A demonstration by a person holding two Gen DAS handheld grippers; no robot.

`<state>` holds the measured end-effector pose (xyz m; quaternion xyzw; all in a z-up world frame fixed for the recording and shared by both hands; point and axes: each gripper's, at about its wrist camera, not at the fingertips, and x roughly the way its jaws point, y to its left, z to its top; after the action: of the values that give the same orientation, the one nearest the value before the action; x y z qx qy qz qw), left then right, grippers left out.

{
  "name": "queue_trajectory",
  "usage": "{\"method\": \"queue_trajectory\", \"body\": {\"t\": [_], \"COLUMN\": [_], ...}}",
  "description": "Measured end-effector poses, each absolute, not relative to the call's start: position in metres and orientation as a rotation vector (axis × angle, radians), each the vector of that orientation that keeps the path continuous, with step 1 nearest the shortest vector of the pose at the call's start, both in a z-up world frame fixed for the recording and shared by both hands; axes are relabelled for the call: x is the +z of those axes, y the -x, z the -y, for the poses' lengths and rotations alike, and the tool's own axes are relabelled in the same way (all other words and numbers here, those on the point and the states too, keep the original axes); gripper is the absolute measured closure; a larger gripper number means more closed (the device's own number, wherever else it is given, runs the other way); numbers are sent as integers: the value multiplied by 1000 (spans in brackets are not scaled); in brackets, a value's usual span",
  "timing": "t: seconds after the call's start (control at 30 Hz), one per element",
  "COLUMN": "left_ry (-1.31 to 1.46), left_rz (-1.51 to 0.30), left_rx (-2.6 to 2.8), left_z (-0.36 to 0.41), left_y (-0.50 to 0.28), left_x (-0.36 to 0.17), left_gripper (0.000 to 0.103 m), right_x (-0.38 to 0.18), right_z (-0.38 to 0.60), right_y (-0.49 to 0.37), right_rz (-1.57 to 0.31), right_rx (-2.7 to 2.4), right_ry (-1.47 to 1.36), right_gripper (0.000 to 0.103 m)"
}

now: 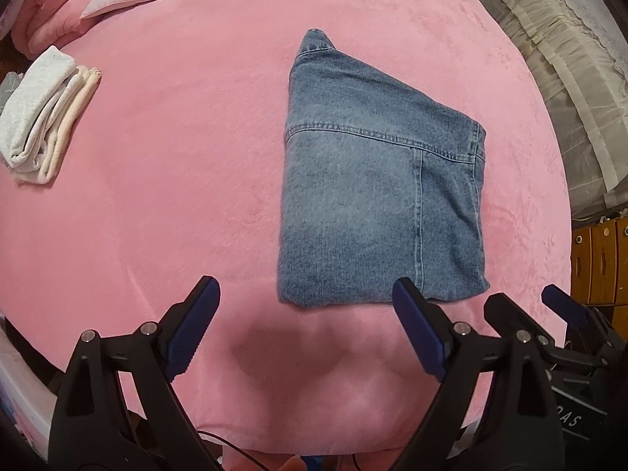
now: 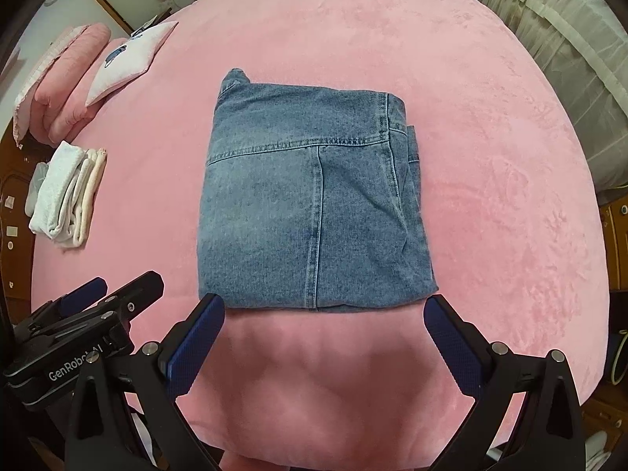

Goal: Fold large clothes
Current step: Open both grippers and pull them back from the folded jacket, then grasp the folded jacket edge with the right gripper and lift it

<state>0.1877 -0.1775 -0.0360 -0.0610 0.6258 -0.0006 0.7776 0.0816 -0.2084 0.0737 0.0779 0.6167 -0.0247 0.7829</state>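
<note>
A folded pair of blue jeans is lying flat near the middle of a bed covered by a pink plush blanket, and it is serving here as the landmark for everything else. The left hand-held gripper is hovering over the blanket just short of the jeans' near edge, its jaws standing wide apart with nothing between them, and its blue pads are touching no denim. The right hand-held gripper is hanging just beside that same near edge, its jaws likewise spread wide and empty, one fingertip sitting close to each near corner of the jeans. Well to the left of the jeans, a small stack of folded white and cream cloths is resting at the blanket's edge. Beyond the jeans to the far left, a white pillow with a dark blue print is leaning on a folded pink quilt. To the right of the jeans, past the bed, pale gathered curtains are hanging.
</note>
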Motion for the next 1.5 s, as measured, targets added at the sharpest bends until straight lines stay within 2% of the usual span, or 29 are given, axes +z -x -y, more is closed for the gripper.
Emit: {"method": "queue_trajectory", "body": {"t": [0.23,0.4,0.63,0.73,0.8,1.03,1.17,1.27,1.33,1.37,1.4,1.43,1.5], "left_ry": [189,175,332,383,405,366,368,379,390,406,418,432,427], "left_rz": [-1406,-1512,-1586,-1567,-1559,-1514,-1505,-1483,-1460,-1440,-1429,-1416,-1389], "left_rx": [-9,-34,-39,-97,-127,-190,-189,-187,-191,-200,-207,-208,-208], "left_z": [180,181,158,152,150,160,166,169,170,169,168,167,166], "left_y": [-200,-210,-228,-240,-250,-283,-299,-304,-304,-304,-304,-304,-300], "left_x": [-70,-113,-161,-170,-175,-184,-193,-200,-205,-208,-210,-211,-211], "left_gripper": [16,35,35,35,35,35,28,25,25,25,25,25,32], "right_x": [44,1,-55,-74,-89,-119,-126,-131,-133,-134,-136,-138,-135], "right_z": [220,244,308,329,337,354,364,365,367,370,373,375,381], "right_y": [-92,-99,-104,-112,-119,-148,-169,-184,-190,-191,-192,-193,-194], "right_rz": [-1375,-1442,-1481,-1419,-1400,-1307,-1268,-1291,-1305,-1309,-1322,-1324,-1335], "right_rx": [-38,-66,-184,-151,-82,153,238,294,303,301,290,291,309], "right_ry": [-229,-279,-485,-518,-531,-550,-651,-708,-726,-736,-756,-775,-777], "right_gripper": [1,5,6,6,12,12,13,19,30,48,53,54,62]}}
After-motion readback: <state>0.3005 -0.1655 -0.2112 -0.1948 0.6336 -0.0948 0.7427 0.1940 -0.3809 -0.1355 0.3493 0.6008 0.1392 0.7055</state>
